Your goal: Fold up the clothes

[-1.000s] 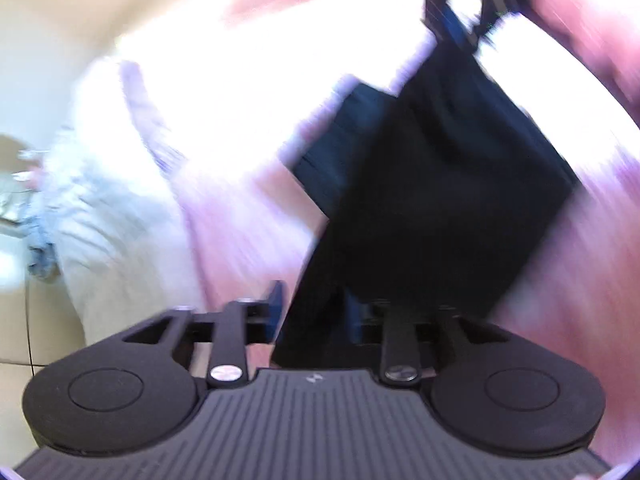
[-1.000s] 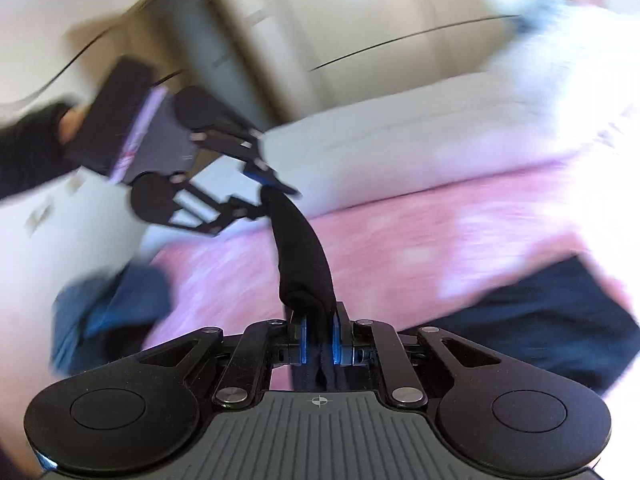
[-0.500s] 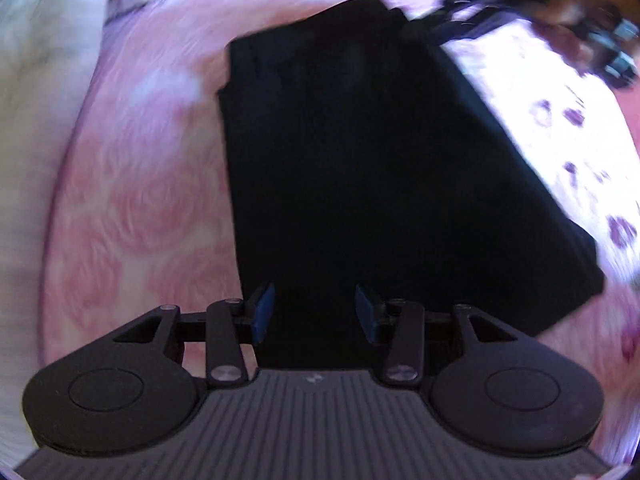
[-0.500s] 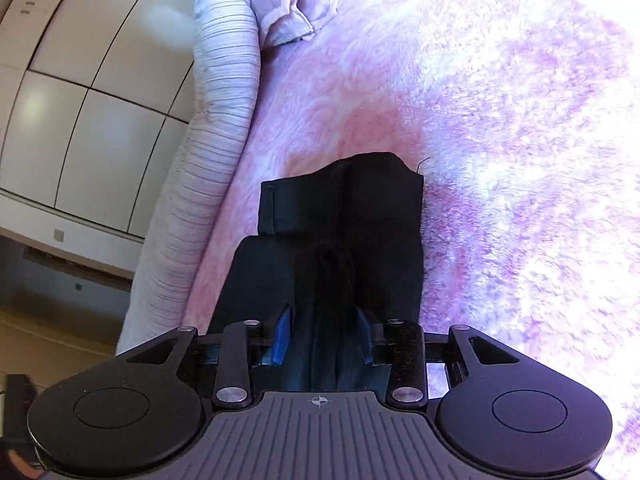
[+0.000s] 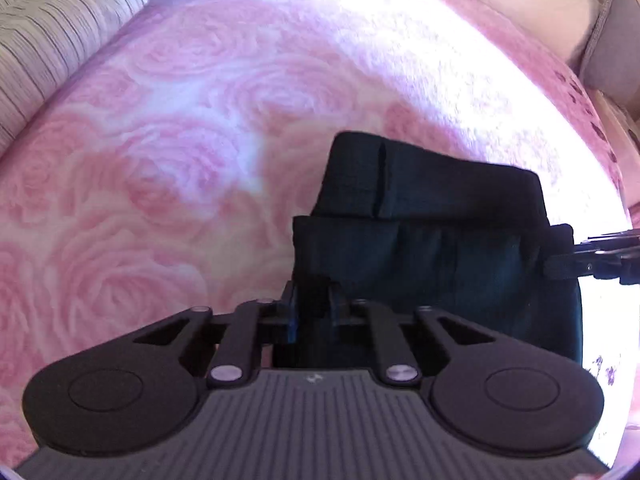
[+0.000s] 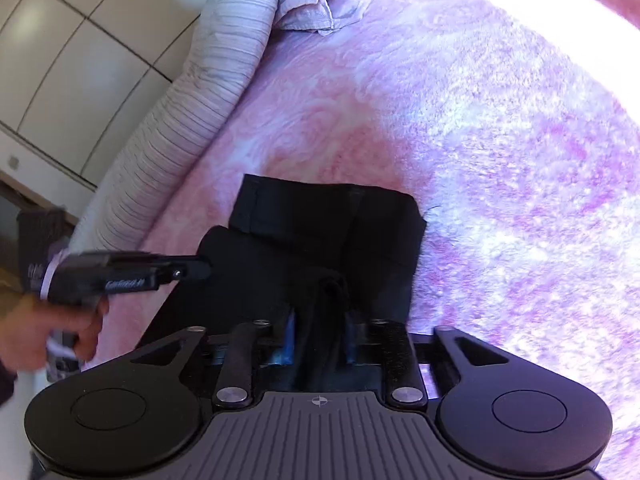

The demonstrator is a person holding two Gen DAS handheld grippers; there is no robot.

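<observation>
A black garment lies folded on the pink rose-patterned blanket; it also shows in the right wrist view. My left gripper is shut on the garment's near left corner. My right gripper is shut on a bunch of the garment's near edge. The right gripper reaches the garment's right edge in the left wrist view. The left gripper shows at the garment's left edge in the right wrist view.
A striped grey bolster runs along the blanket's far left edge, with a pale pillow beyond it. White cabinet doors stand behind. A grey cushion sits at the far right.
The garment has gone from hanging in the air to lying folded on the blanket. Both grippers came down with it, and the left one closed on its corner.
</observation>
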